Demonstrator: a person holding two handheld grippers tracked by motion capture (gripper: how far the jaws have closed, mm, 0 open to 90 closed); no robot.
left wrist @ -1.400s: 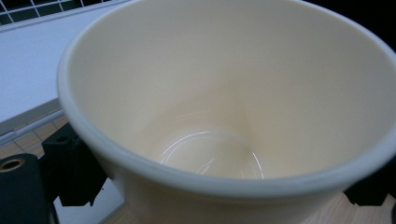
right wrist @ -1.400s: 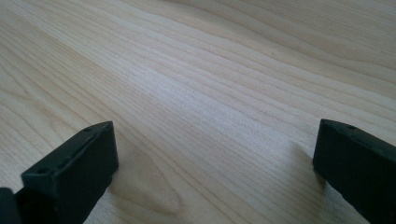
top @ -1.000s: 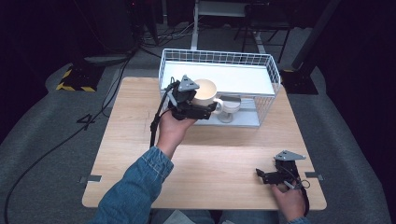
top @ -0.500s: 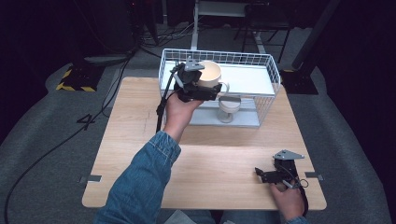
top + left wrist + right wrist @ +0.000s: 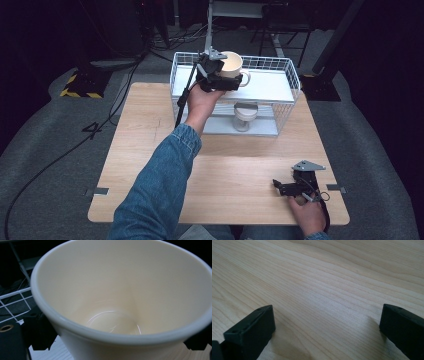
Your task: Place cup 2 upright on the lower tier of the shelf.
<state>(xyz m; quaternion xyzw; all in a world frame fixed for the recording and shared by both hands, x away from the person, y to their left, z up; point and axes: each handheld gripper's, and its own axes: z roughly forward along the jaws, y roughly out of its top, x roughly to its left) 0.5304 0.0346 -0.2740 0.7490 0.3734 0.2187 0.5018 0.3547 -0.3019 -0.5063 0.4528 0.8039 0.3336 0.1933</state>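
Wood table w/ white wire rack at far edge.

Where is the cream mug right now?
In the high view, the cream mug is clamped in the left tool, held over the upper shelf of the white wire rack at the table's far edge.

high view: above, facing forward-down; left gripper view: close on mug; right gripper view: grazing table

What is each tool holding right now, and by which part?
The left tool holds a cream mug by its body, jaws on either side, above the wire basket. The right tool holds nothing.
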